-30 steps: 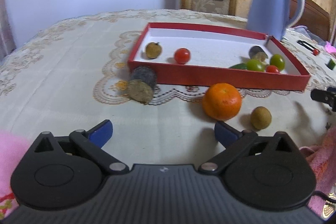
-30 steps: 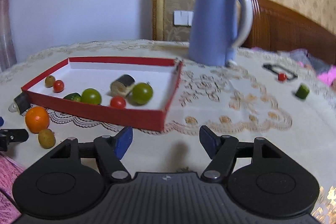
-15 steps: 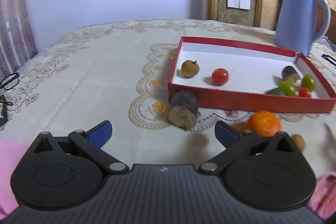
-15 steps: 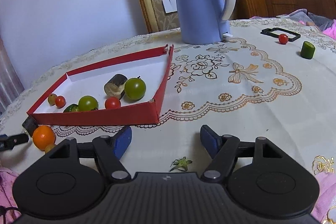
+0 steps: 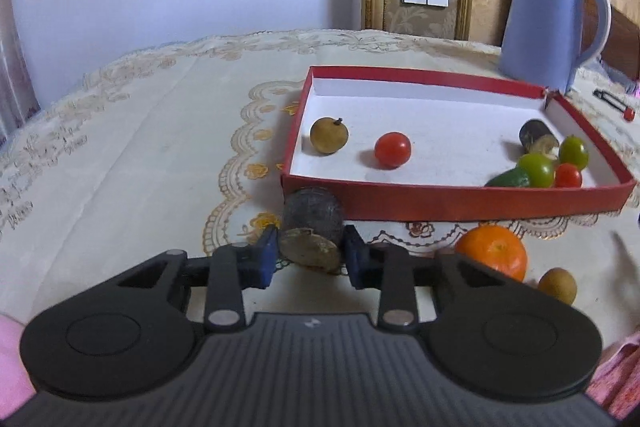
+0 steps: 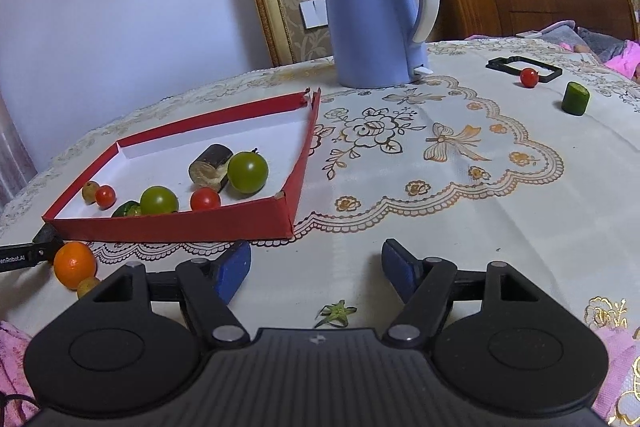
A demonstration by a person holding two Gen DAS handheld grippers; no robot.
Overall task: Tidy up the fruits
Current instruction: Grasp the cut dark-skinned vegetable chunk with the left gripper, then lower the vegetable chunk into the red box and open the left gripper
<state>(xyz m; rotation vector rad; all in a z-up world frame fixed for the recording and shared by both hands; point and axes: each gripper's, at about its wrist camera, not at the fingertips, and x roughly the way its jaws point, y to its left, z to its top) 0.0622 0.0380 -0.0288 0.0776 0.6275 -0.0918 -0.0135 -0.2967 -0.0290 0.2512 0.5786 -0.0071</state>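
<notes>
A red tray (image 5: 472, 202) with a white floor holds a brown longan (image 5: 329, 135), a red tomato (image 5: 392, 149), green tomatoes (image 5: 537, 169), a cucumber piece and a dark eggplant chunk (image 5: 536, 137). My left gripper (image 5: 310, 259) is shut on a dark eggplant chunk (image 5: 313, 231) lying on the cloth against the tray's front left corner. An orange (image 5: 493, 251) and a small longan (image 5: 557, 285) lie in front of the tray. My right gripper (image 6: 316, 270) is open and empty over the cloth, right of the tray (image 6: 172, 229).
A blue kettle (image 6: 374, 11) stands behind the tray. At the far right lie a cherry tomato (image 6: 529, 77) by a black frame (image 6: 520, 61) and a green cucumber piece (image 6: 575, 98). A green stem cap (image 6: 335, 313) lies near my right gripper. Pink cloth edges the table's near side.
My left gripper moved in on the eggplant chunk outside the tray and closed from wide open onto it. My right gripper stayed open and shifted only slightly.
</notes>
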